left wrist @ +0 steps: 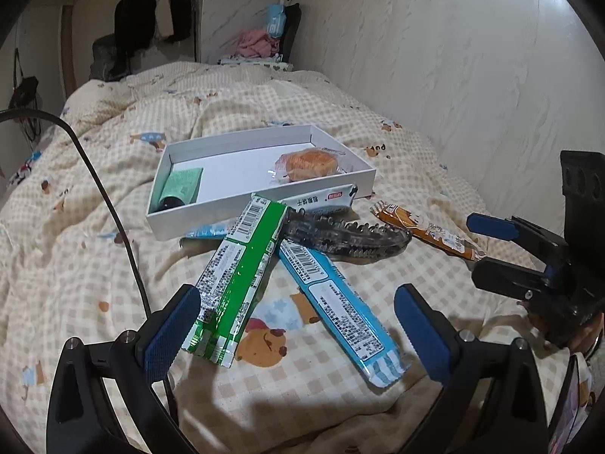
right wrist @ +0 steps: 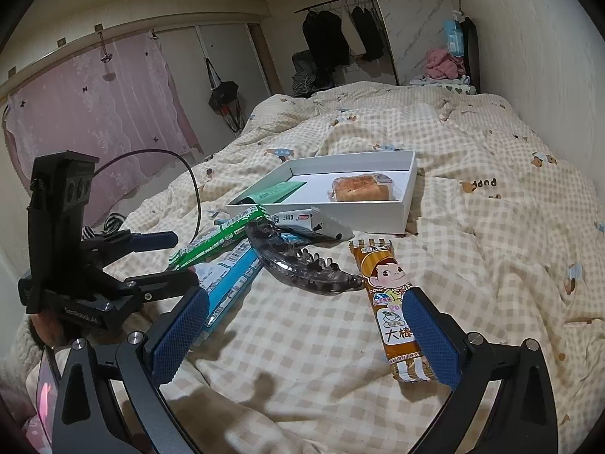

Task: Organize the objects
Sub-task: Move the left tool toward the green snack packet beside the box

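A bed is covered by a checked quilt point(left wrist: 113, 196) printed with cartoon bears, and on it a shallow white box point(left wrist: 261, 204) is set, which serves as the landmark. Inside the box, a green tube point(left wrist: 181, 187) is seen at its left end and a wrapped bun point(left wrist: 308, 164) toward its right end. Just in front of the box a pile of snack packets is spread: a green packet point(left wrist: 234, 280) is laid across a blue packet point(left wrist: 340, 310), and a white packet point(left wrist: 325, 198) rests against the box's front wall. A dark clear hair clip point(left wrist: 348, 238) lies over the blue packet, in front of the box. To the front right of the box, apart from the pile, a brown snack bar point(right wrist: 393, 310) is found. The left gripper point(left wrist: 298, 329) is held wide open in front of the box, one pad touching the near end of the green packet. The right gripper point(right wrist: 306, 333) is likewise spread open, one pad overlapping the brown snack bar, nothing being clamped.
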Tool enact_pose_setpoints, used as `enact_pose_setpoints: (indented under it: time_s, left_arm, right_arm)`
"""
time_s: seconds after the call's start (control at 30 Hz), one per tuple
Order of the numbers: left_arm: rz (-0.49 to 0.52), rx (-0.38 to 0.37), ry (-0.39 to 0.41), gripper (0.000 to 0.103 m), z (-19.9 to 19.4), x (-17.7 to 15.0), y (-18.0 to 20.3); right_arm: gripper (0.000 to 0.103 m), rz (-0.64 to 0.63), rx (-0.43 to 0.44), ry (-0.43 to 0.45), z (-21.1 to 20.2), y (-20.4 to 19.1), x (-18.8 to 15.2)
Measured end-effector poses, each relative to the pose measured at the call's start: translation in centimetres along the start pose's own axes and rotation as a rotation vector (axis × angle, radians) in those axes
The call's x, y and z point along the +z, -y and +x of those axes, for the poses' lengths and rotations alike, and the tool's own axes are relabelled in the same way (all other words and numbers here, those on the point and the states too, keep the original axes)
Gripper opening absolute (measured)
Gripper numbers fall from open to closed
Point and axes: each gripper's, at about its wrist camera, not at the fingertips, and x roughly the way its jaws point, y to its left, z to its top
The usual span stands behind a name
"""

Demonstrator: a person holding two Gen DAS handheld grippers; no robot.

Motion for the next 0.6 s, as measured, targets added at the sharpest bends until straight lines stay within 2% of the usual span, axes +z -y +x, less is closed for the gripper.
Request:
enact_pose_setpoints:
  time_s: [0.6]
  left_arm:
    - [-0.02,-0.003,-0.027,0.102,0.75,0.05,-0.39]
  right_arm:
    - [0.103,0.025,-0.002,-0.01,0.44,0.58,0.08]
